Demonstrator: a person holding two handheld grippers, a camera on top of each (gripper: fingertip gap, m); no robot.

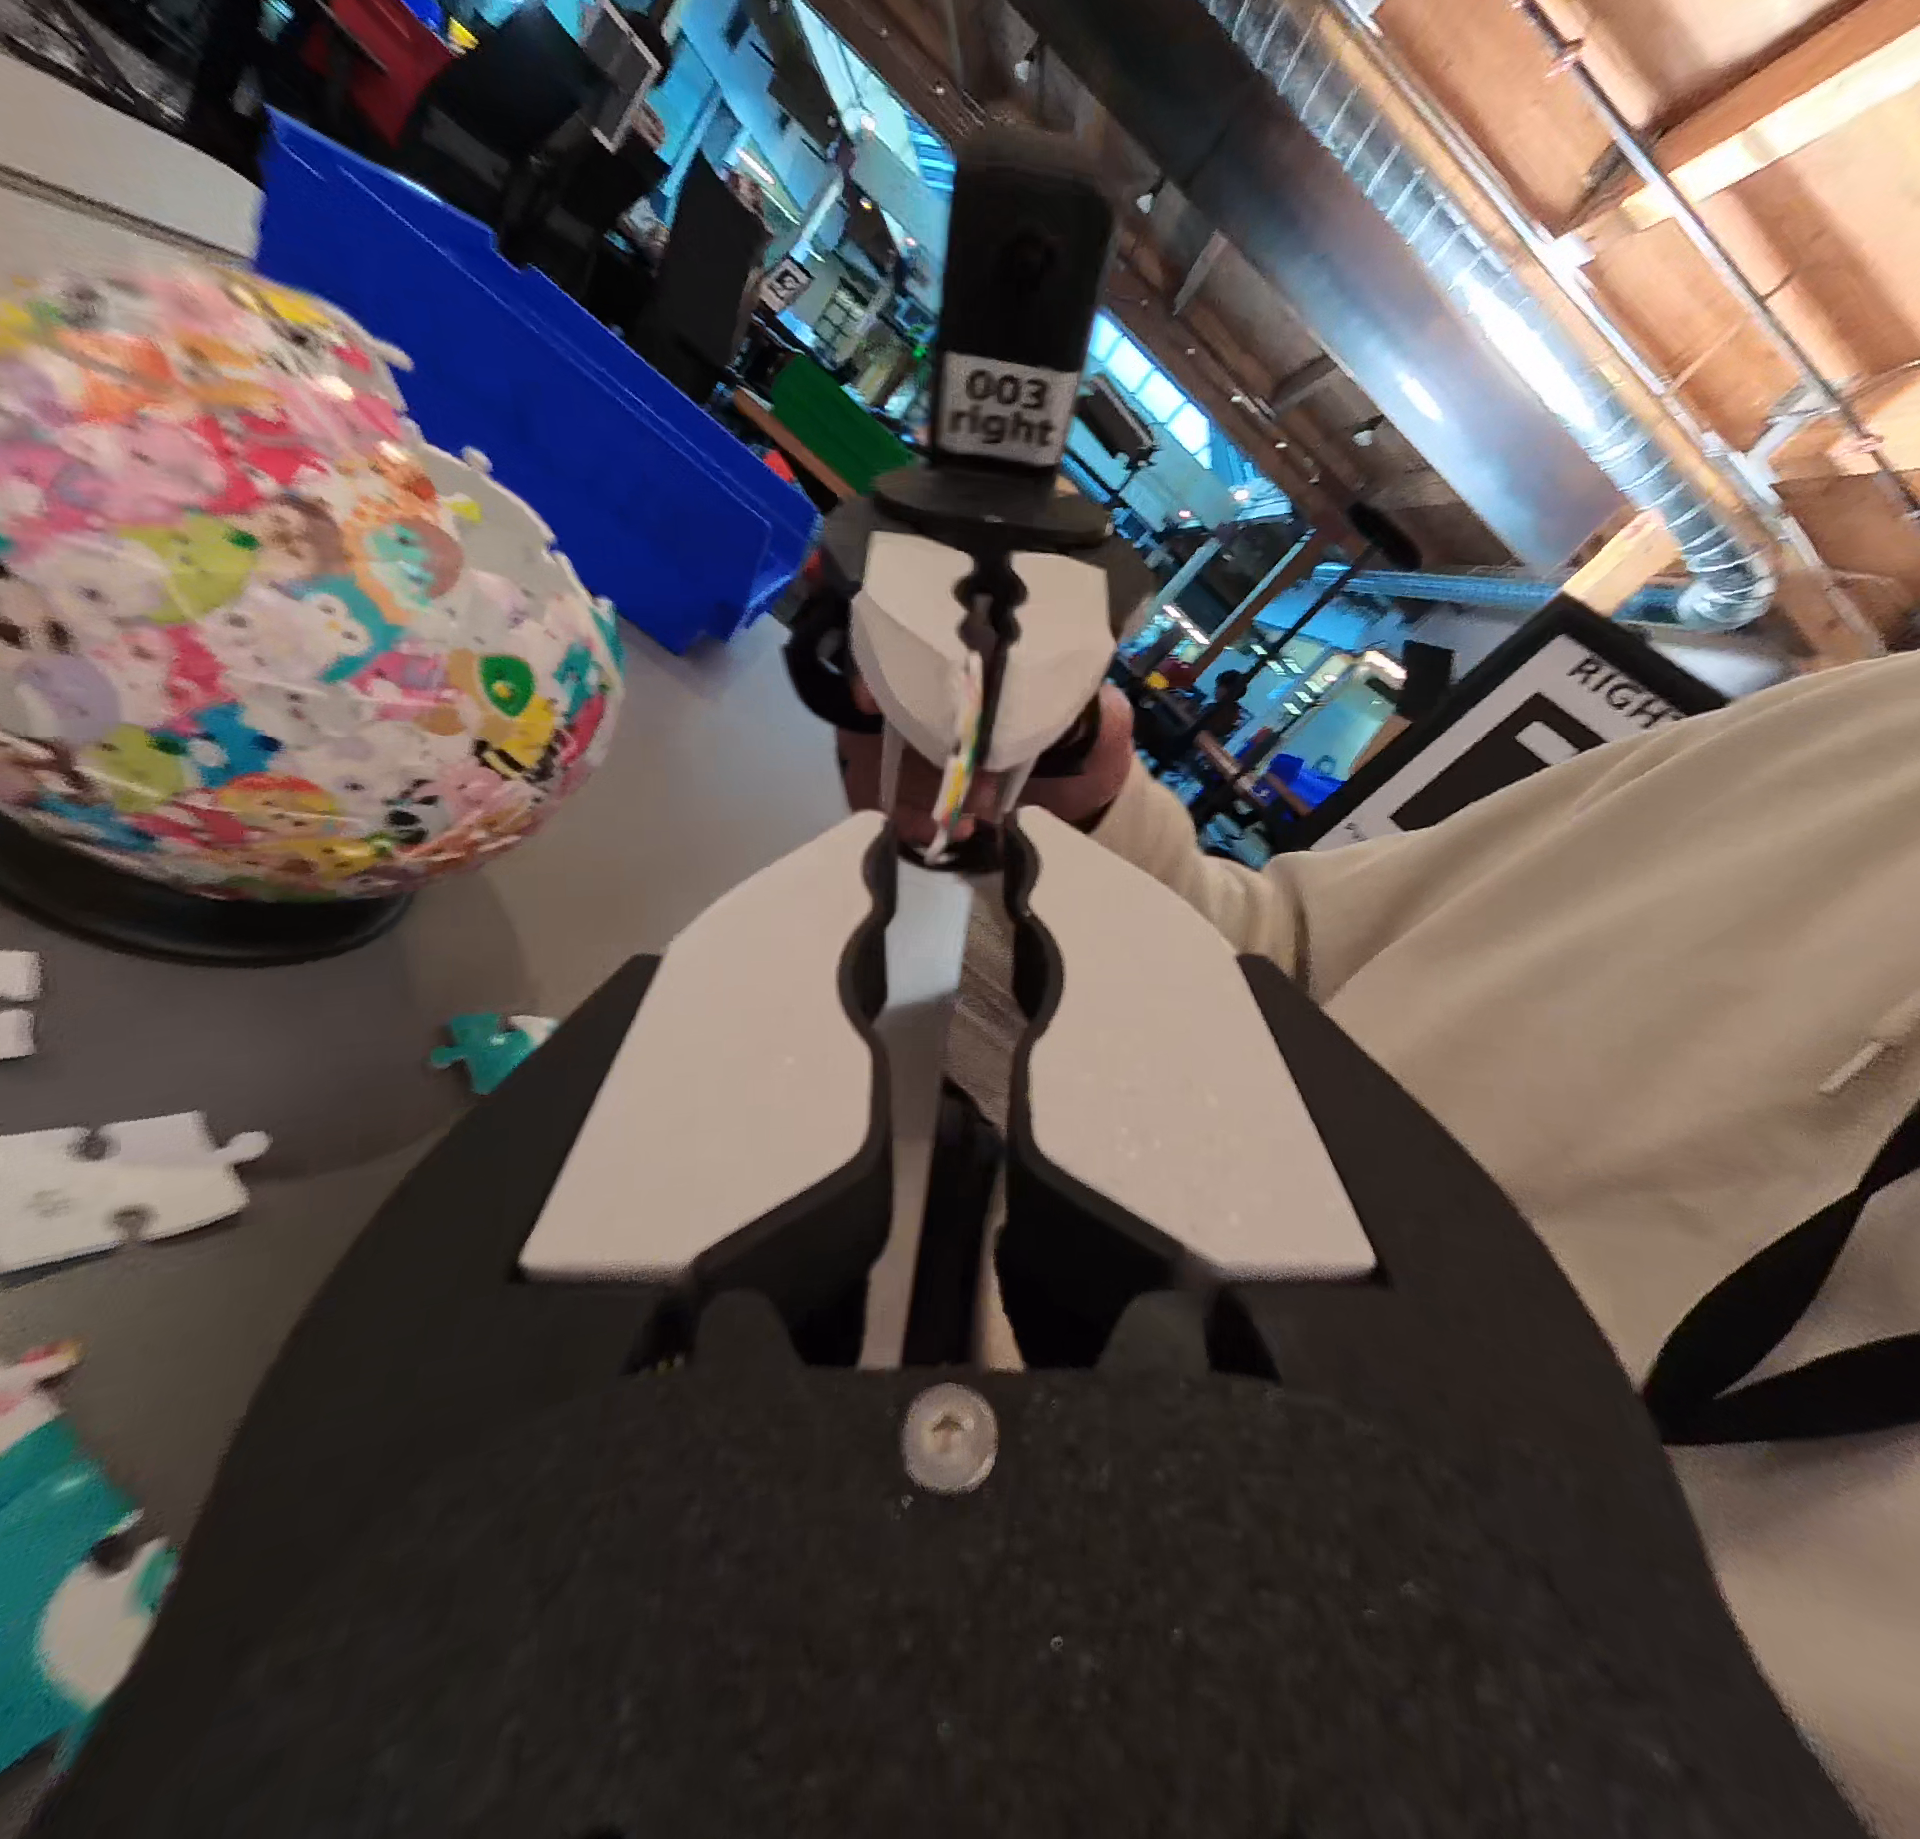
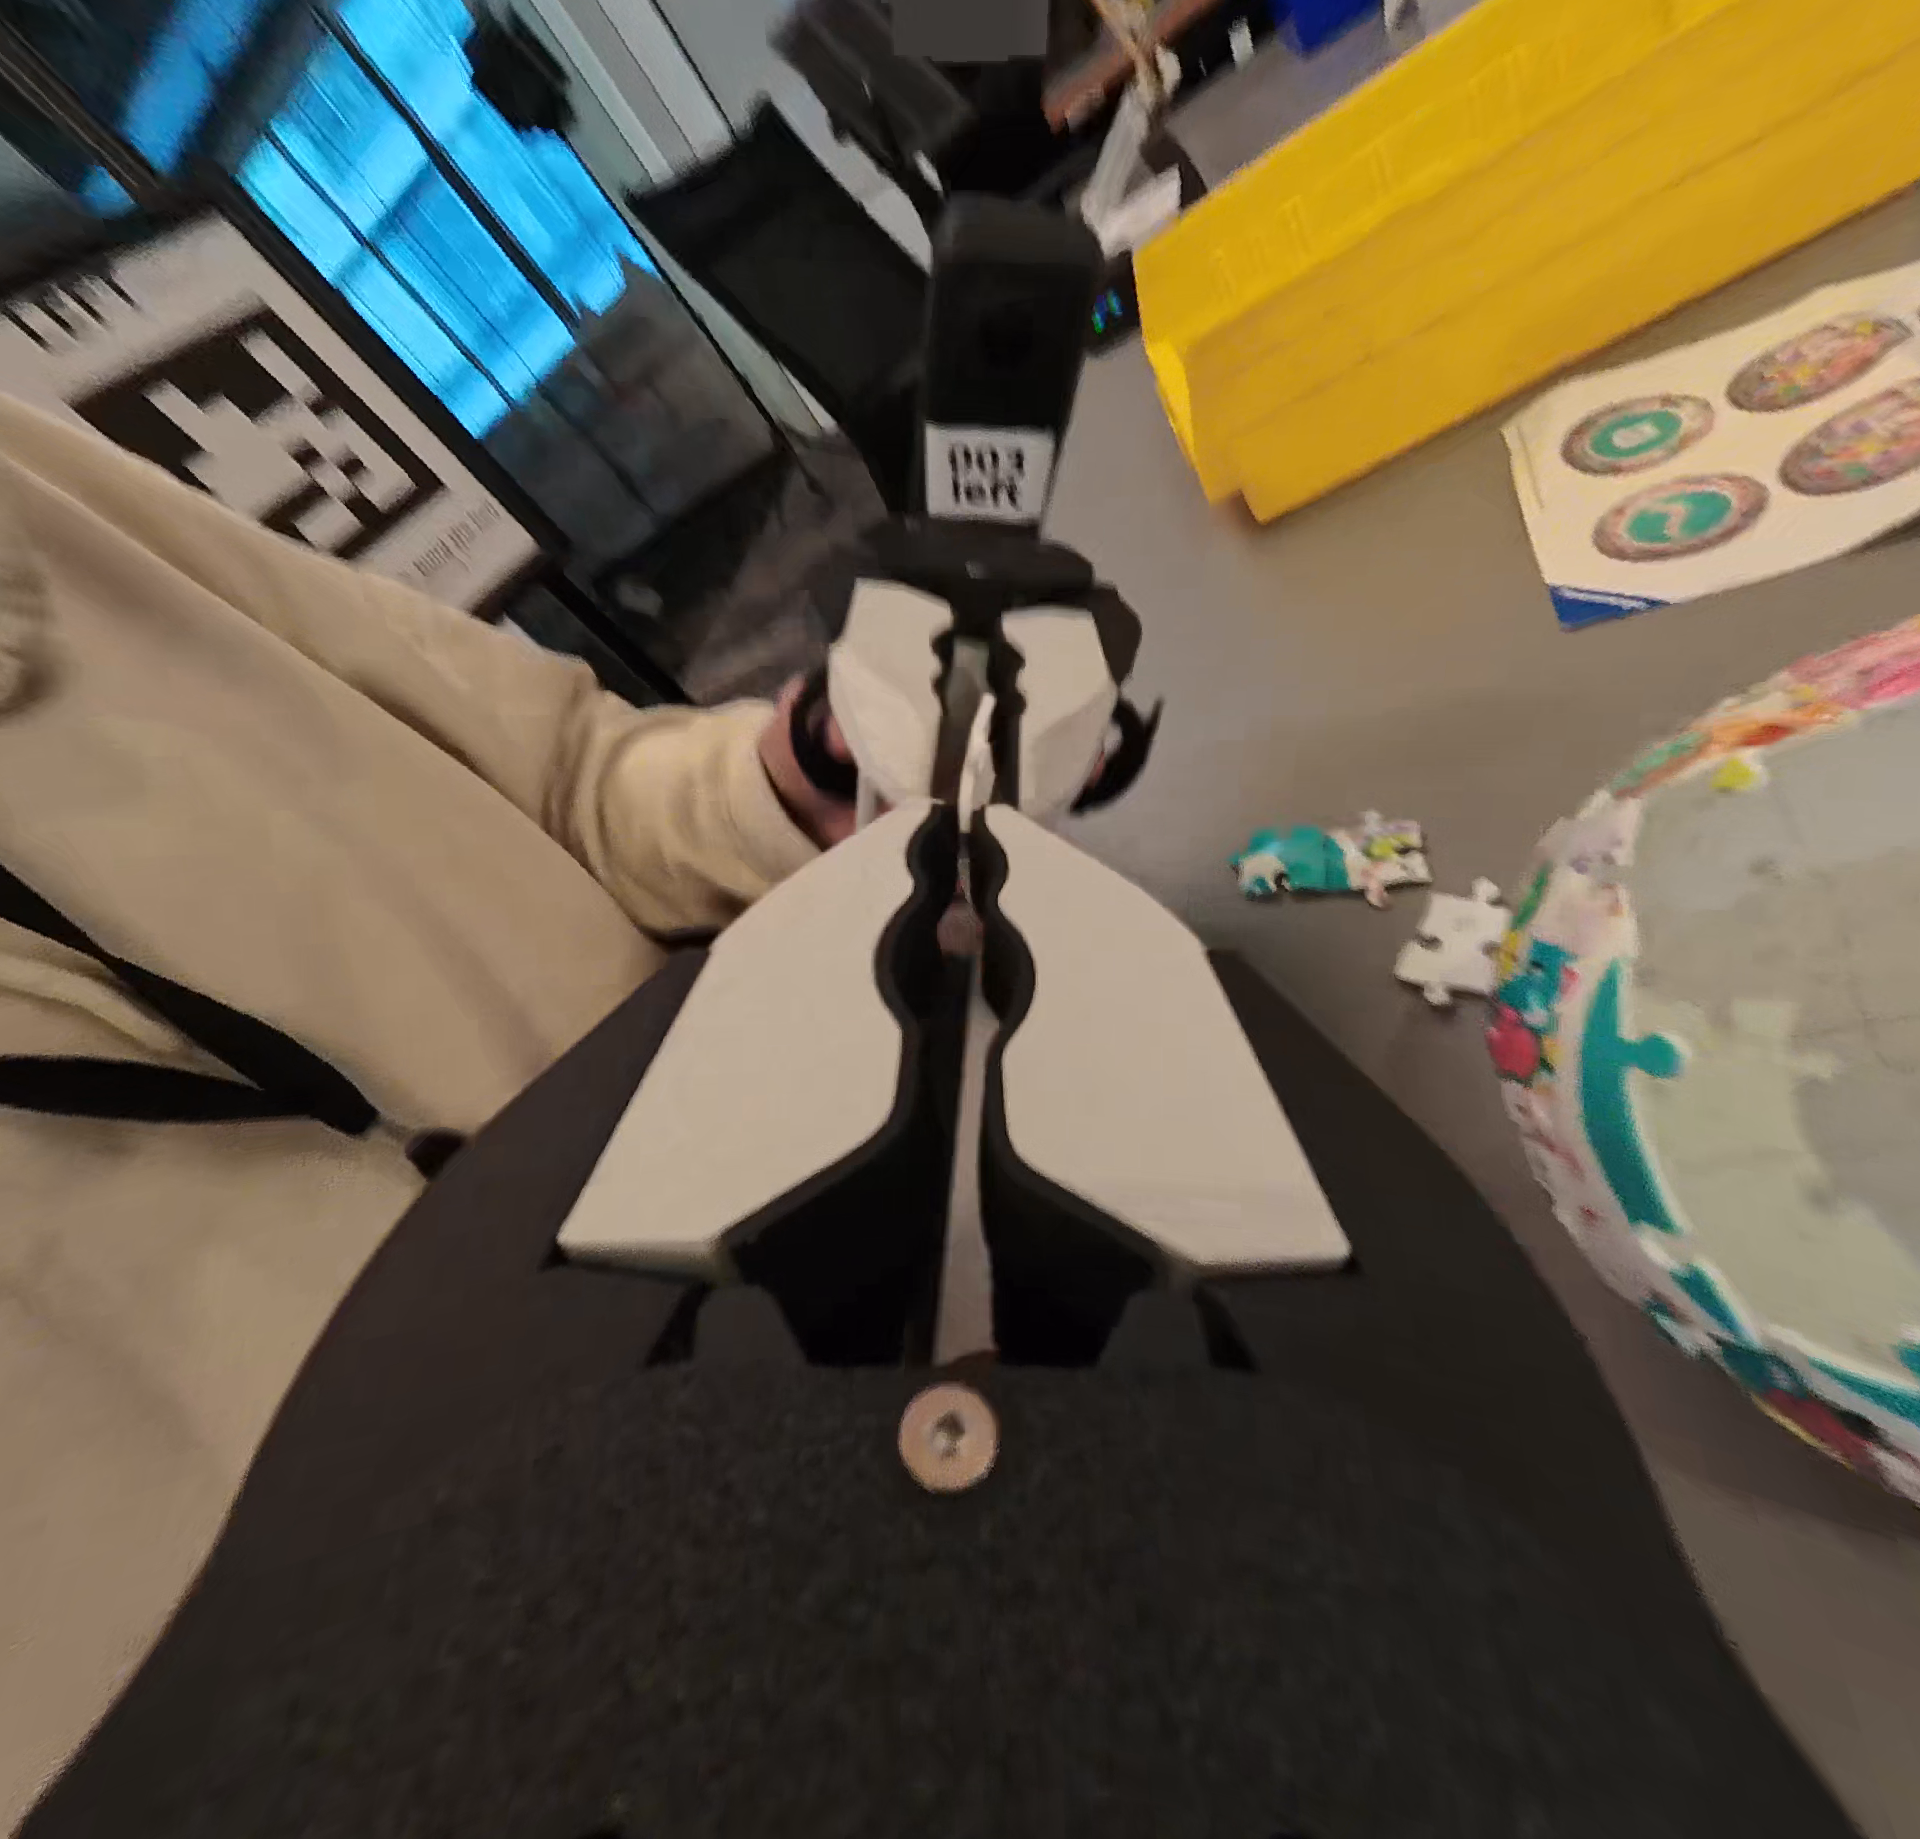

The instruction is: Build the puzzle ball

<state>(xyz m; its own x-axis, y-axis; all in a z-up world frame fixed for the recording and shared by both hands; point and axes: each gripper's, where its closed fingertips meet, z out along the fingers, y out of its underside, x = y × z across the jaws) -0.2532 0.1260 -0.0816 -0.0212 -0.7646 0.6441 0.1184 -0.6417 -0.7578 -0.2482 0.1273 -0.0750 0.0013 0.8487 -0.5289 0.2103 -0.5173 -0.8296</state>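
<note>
Clearly a risky mid-air handover of one small piece

Biggest first: the grey table (image 2: 1351, 709) carries the half-built puzzle ball (image 1: 260, 594), which sits on a dark stand toward the left hand-held gripper's side, its top open with a ragged rim. In the right wrist view that open shell lies near the table's right edge. A knock from either tool could probably tip it or pop seated pieces loose.

Next, the two tools meet tip to tip above the table, well clear of the ball. The left hand-held gripper (image 1: 951, 854) is nearly closed, and the right hand-held gripper (image 2: 961, 833) likewise. A thin puzzle piece (image 1: 961, 761) stands edge-on between the right one's fingers; whether the left one has also pinched it I cannot tell. If one lets go before the other has bitten, the piece would likely drop; if both squeeze and pull, it may bend.

Smallest: loose pieces (image 2: 1330, 859) lie on the table beside the ball, easily swept aside.
</note>
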